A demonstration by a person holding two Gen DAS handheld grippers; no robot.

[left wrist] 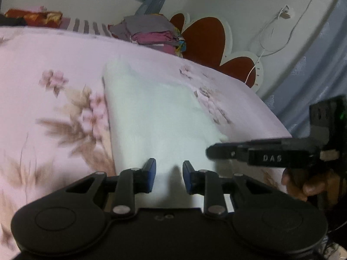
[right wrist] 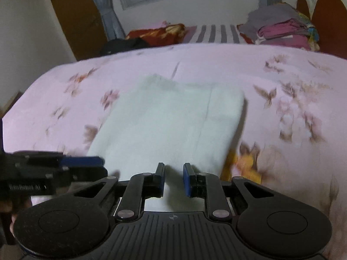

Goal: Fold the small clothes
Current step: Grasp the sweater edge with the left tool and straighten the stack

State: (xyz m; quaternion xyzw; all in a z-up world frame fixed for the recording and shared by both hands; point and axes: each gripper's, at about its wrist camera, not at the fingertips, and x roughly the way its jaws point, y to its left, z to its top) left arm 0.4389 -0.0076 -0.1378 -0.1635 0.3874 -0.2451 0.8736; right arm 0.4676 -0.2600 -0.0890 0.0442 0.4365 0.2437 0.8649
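Observation:
A pale white-green folded cloth (left wrist: 156,117) lies flat on the pink floral bedspread (left wrist: 43,108); it also shows in the right wrist view (right wrist: 169,121). My left gripper (left wrist: 169,174) is open over the cloth's near edge, nothing between its blue pads. My right gripper (right wrist: 173,178) is open over the same near edge, empty. The right gripper appears side-on in the left wrist view (left wrist: 216,151), by the cloth's right corner. The left gripper appears side-on in the right wrist view (right wrist: 95,162), by the cloth's left corner.
A stack of folded clothes (right wrist: 284,30) sits at the far side of the bed, by a red and white headboard (left wrist: 208,36). Red and dark bundles (right wrist: 156,33) lie at the far left. A white cable (left wrist: 273,43) hangs on the wall.

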